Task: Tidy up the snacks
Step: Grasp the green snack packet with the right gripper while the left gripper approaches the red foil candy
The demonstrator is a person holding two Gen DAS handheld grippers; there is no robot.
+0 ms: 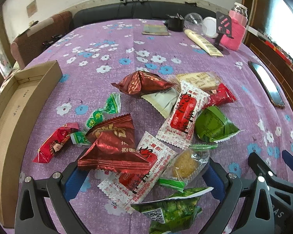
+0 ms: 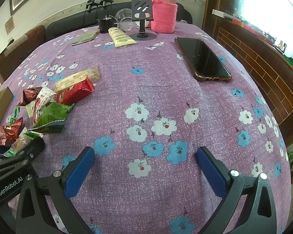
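So the desk (image 2: 166, 89) has a purple cloth with white and blue flowers. The snack pile (image 1: 156, 120) sits mid-frame in the left wrist view, with a cardboard box (image 1: 11, 120) at 9 o'clock. A phone (image 2: 202, 59) lies at 1 o'clock in the right view, and a pink-sleeved bottle (image 2: 164, 13) at 12 by the dark sofa. The left gripper (image 1: 144, 177) has its jaws wide, straddling the near packets; I can't tell if they touch. The right gripper (image 2: 145, 165) is wide over bare cloth. The green packet (image 1: 170, 210) is cut off at the bottom edge.
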